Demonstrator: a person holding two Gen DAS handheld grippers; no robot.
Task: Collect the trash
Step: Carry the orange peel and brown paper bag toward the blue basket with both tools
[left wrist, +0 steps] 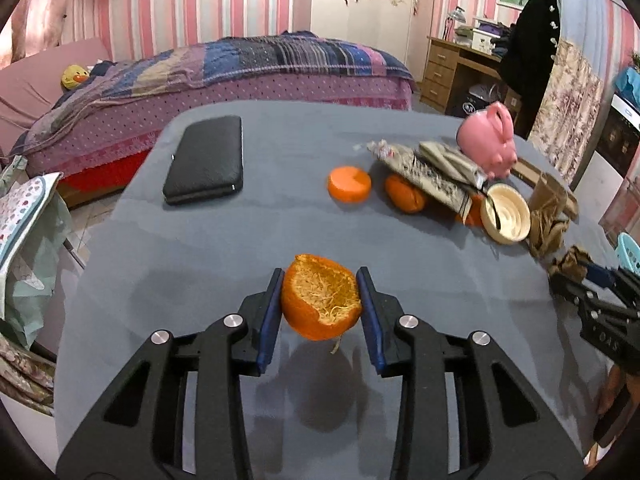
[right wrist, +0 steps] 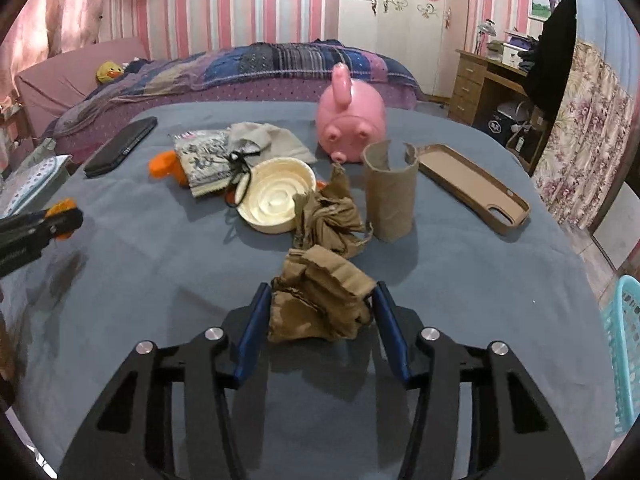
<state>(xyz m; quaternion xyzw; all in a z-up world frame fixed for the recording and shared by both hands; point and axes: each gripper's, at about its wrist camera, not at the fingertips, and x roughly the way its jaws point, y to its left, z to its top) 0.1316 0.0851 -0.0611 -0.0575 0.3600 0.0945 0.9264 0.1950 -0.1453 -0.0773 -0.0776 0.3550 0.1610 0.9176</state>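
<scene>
My left gripper [left wrist: 320, 280] is shut on a hollow orange peel half [left wrist: 320, 300] and holds it a little above the grey table [left wrist: 200, 248]. My right gripper [right wrist: 319, 294] is shut on a crumpled brown cardboard wad [right wrist: 320, 304] just above the table. More trash lies ahead: other orange peels [left wrist: 349, 184], a second crumpled brown paper [right wrist: 328, 220], a torn cardboard tube [right wrist: 390, 196] standing upright and a cream plastic lid [right wrist: 276, 200]. The right gripper shows at the right edge of the left wrist view [left wrist: 592, 276].
A black wallet [left wrist: 206, 164] lies at the far left of the table. A pink piggy bank [right wrist: 352, 120], a folded cloth pouch [right wrist: 208, 156] and a brown phone case [right wrist: 472, 184] sit at the back. A teal basket [right wrist: 624, 352] stands off the table's right edge. A bed is behind.
</scene>
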